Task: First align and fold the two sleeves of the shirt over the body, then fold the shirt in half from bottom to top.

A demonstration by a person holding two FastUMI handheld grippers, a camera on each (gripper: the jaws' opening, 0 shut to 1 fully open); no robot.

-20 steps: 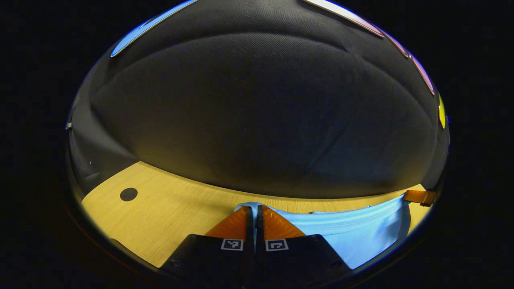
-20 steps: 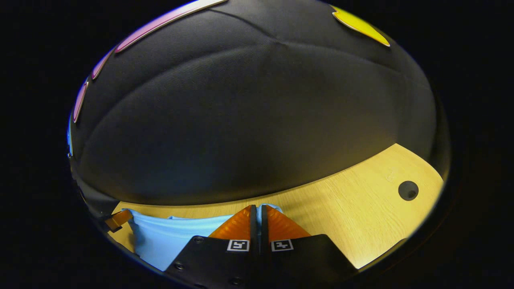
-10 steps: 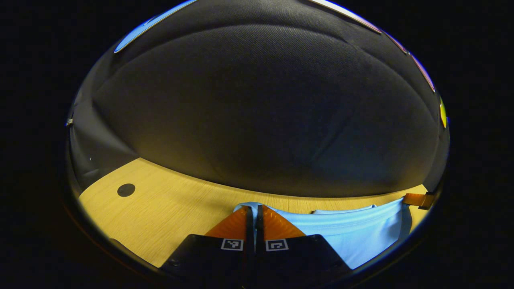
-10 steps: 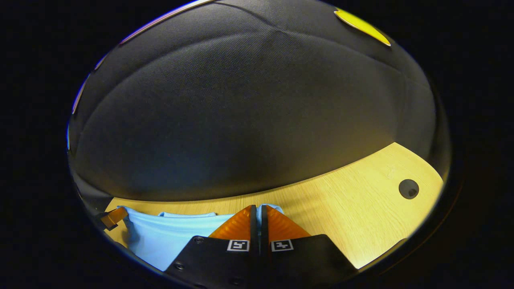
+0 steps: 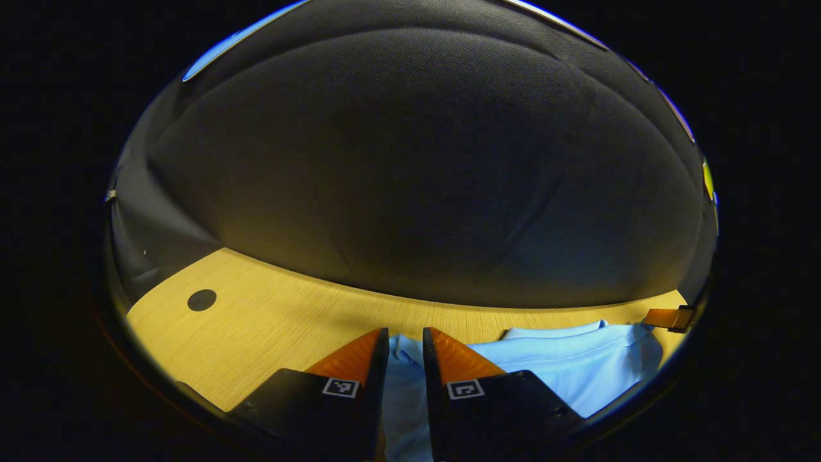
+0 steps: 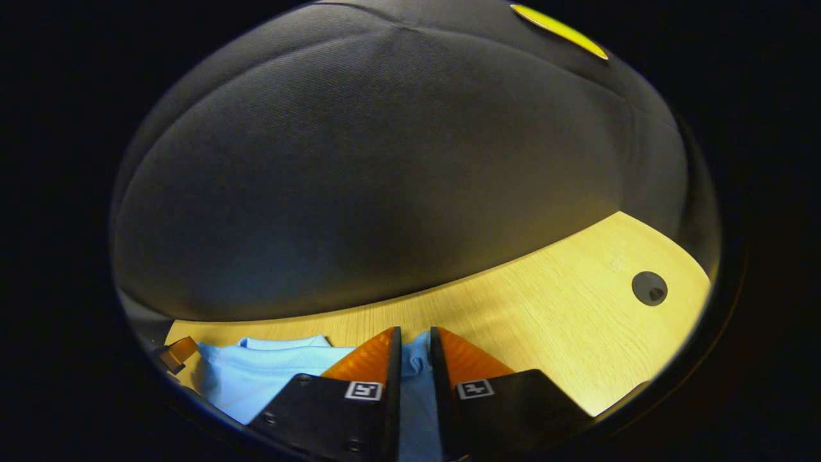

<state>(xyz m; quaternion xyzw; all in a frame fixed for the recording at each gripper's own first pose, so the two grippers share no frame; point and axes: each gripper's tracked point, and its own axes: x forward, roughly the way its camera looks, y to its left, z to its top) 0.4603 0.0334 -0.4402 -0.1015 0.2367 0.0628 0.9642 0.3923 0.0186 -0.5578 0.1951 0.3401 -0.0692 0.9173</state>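
In the left gripper view, the left tool (image 5: 404, 350) has its two fingers a little apart, let go, with the blue shirt (image 5: 564, 369) showing in the gap. In the right gripper view, the right tool (image 6: 414, 346) looks the same: fingers parted, blue cloth between them, not pinched.

The shirt lies flat on the bench (image 5: 269, 314), between the two tools. Each tool sits at one far corner of the shirt. I think the bottom edge is laid up on the top, and the tools are spread wide so the fold lies straight. So the last fold looks almost done.

Past the shirt is bare wood. A dark round hole (image 5: 201, 299) sits well off from the shirt. Behind the bench hangs the black cloth wall (image 5: 410, 167).
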